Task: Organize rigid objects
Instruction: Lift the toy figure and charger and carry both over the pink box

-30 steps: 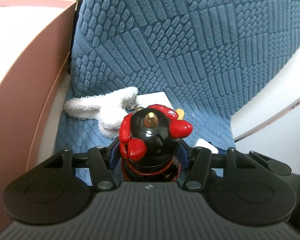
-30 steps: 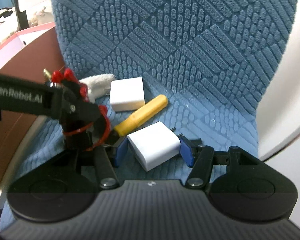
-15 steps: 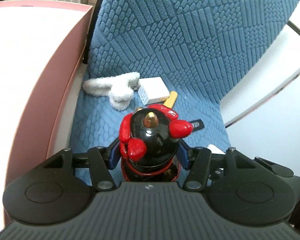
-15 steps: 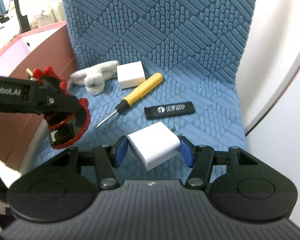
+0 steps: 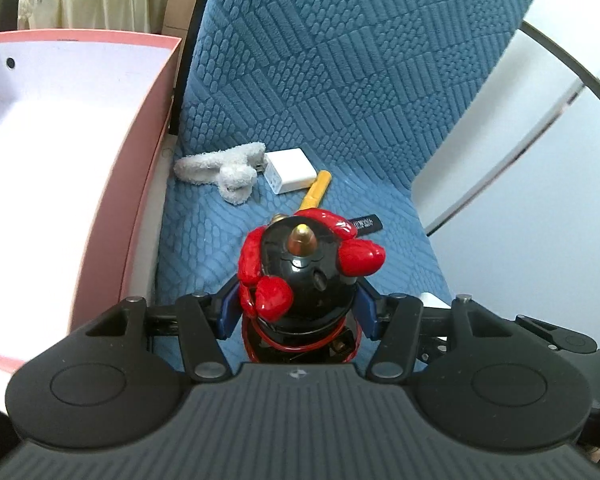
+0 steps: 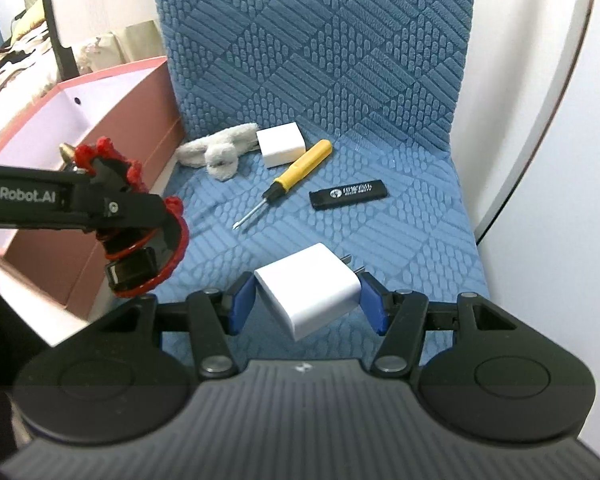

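2 grips full | L gripper [image 5: 298, 316] pinches black-red figurine [image 5: 304, 276] | R gripper [image 6: 308, 308] pinches white plug cube [image 6: 308, 296] | keep level over pink box [image 5: 112, 208], drop gently

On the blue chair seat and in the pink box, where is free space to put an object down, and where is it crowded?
The pink box shows a bare white floor. On the blue seat, the front and right, below the black stick, are free. The back left corner is crowded: white cloth, white block and yellow screwdriver lie close together.
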Available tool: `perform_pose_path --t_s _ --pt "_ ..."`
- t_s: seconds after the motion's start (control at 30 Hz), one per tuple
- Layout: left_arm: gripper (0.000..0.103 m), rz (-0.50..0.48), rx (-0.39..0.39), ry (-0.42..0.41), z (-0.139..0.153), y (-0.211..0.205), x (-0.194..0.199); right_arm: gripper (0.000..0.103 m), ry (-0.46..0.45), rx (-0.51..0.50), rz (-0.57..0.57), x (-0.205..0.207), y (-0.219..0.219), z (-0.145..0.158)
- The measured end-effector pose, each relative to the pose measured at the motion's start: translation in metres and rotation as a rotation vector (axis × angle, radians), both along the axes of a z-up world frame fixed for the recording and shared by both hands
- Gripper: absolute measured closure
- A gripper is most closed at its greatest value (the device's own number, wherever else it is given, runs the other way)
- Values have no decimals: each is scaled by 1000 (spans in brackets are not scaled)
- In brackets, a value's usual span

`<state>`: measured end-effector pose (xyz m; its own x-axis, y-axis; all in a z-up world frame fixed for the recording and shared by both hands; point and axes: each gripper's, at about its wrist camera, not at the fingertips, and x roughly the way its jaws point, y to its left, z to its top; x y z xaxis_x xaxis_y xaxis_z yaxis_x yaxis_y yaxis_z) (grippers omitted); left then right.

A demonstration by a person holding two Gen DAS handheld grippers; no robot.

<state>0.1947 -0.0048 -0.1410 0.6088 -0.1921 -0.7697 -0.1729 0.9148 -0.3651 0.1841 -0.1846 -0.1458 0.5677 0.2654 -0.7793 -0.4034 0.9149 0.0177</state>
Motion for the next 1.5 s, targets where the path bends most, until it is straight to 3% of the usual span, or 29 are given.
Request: perform_pose_path --t_s 0.6,1.1,1.5 --pt "41 -46 2 -8 20 22 -61 43 -2 -1 -38 -62 17 25" --pt "41 -2 -14 -75 58 67 -67 43 -78 56 56 -51 80 82" --pt "41 95 73 -162 111 140 -68 43 -178 81 159 -42 149 129"
